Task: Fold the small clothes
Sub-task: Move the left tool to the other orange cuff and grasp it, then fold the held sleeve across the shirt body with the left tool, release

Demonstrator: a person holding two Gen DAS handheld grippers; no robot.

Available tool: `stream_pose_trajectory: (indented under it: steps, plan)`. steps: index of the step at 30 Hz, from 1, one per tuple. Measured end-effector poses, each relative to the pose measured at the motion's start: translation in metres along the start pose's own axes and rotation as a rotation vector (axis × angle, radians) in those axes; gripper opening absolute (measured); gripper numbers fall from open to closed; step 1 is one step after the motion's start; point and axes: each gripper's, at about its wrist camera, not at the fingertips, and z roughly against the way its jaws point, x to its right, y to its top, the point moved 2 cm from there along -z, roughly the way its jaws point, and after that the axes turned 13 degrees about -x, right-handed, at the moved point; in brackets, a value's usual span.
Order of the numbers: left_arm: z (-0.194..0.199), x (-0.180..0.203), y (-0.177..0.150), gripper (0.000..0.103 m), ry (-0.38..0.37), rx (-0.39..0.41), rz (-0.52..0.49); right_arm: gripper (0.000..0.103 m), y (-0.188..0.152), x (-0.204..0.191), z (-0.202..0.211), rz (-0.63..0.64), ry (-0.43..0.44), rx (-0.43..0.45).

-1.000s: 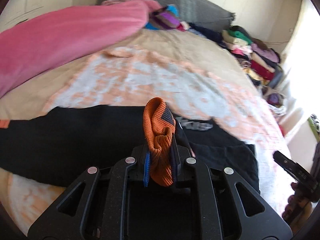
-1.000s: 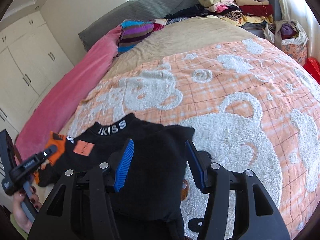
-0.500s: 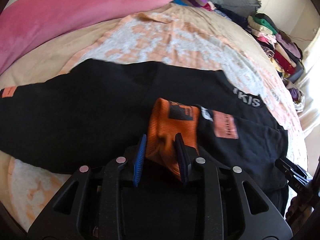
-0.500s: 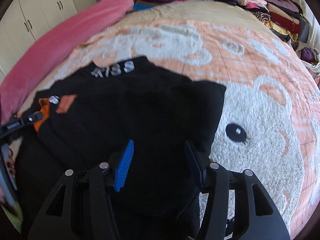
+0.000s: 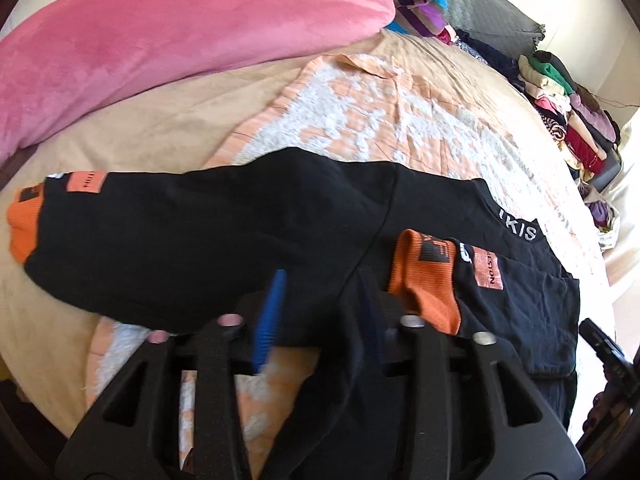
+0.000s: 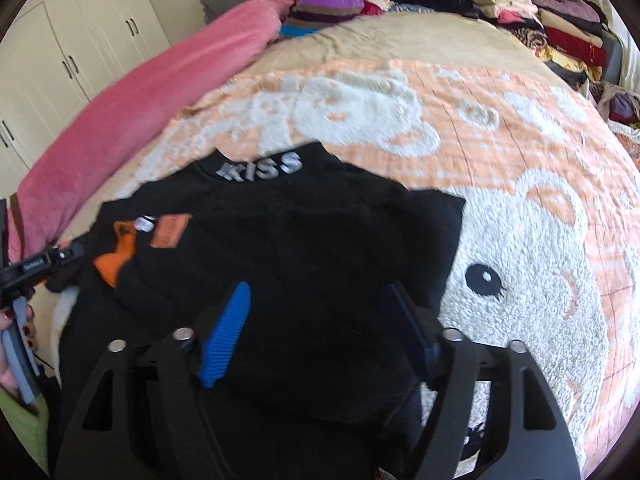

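The left gripper (image 5: 320, 304) has released the orange cuff (image 5: 424, 280), now lying at its 1 o'clock on the black sweater (image 5: 200, 240); the right gripper (image 6: 320, 328) hovers spread, holding nothing.

Black sweater (image 6: 280, 264) neckband: silver letters "KISS" (image 6: 260, 168), centre of right wrist view; same band in left wrist view, right of centre, shows only "KIS" (image 5: 518, 230). Orange patch (image 5: 489, 270) on folded sleeve, left wrist view: vertical dark print, partly readable, "…NOSTON". Second orange patch (image 5: 86, 181), left edge of frame: print too small to read.
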Motion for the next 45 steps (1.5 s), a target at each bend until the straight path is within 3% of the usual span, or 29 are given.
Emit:
stream_pose_trajectory:
  steps: [5, 10, 16, 26, 37, 42, 44, 45]
  plan:
    - [0.016, -0.011, 0.0, 0.064, -0.008, 0.017, 0.015, 0.094, 0.006, -0.027, 0.024, 0.055, 0.04, 0.052]
    - [0.031, -0.03, 0.001, 0.073, -0.006, 0.037, 0.053, 0.096, 0.01, -0.06, 0.041, 0.121, 0.06, 0.091]
    - [0.04, -0.056, -0.002, 0.075, 0.003, 0.046, 0.101, 0.098, 0.018, -0.098, 0.051, 0.198, 0.085, 0.119]
    - [0.045, -0.106, -0.004, 0.076, 0.026, 0.063, 0.222, 0.098, 0.016, -0.143, 0.032, 0.277, 0.118, 0.058]
    - [0.021, -0.201, -0.012, 0.076, 0.034, 0.12, 0.563, 0.098, 0.005, -0.163, 0.007, 0.304, 0.111, -0.007]
    - [0.008, -0.226, -0.006, 0.076, 0.047, 0.159, 0.653, 0.098, -0.003, -0.157, 0.0, 0.291, 0.102, -0.037]
    - [0.005, -0.232, -0.003, 0.069, 0.062, 0.175, 0.676, 0.098, -0.005, -0.151, -0.002, 0.275, 0.096, -0.044]
    - [0.004, -0.234, 0.0, 0.057, 0.093, 0.183, 0.684, 0.098, -0.006, -0.147, -0.002, 0.264, 0.095, -0.046]
